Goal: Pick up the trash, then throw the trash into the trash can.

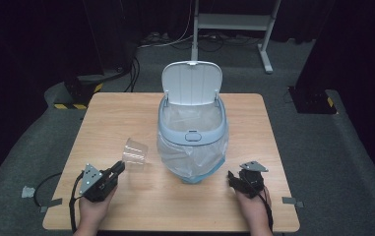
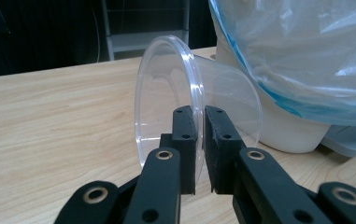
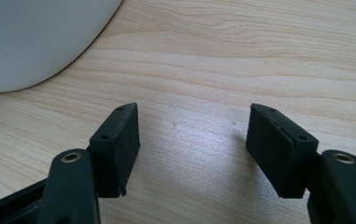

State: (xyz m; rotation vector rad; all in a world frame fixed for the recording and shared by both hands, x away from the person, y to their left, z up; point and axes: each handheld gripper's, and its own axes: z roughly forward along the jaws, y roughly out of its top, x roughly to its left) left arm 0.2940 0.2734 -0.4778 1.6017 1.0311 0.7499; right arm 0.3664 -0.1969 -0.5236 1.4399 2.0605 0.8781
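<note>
The left hand-held gripper (image 1: 118, 169) pinches the rim of the clear round plastic cup (image 1: 136, 151), whose long axis lies tipped sideways just above the wooden counter (image 1: 126, 108). The white lidded bin with plastic liner (image 1: 193, 129) stands open at its two o'clock. The right hand-held gripper (image 1: 232, 177) rests wide open, empty.

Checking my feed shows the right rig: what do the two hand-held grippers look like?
Both the left gripper and the right gripper are black, with two flat rectangular pads on linkages with brass-ringed pivots. Each carries a grey three-cornered plate on top and trails a black cable. No sleeves show.
</note>
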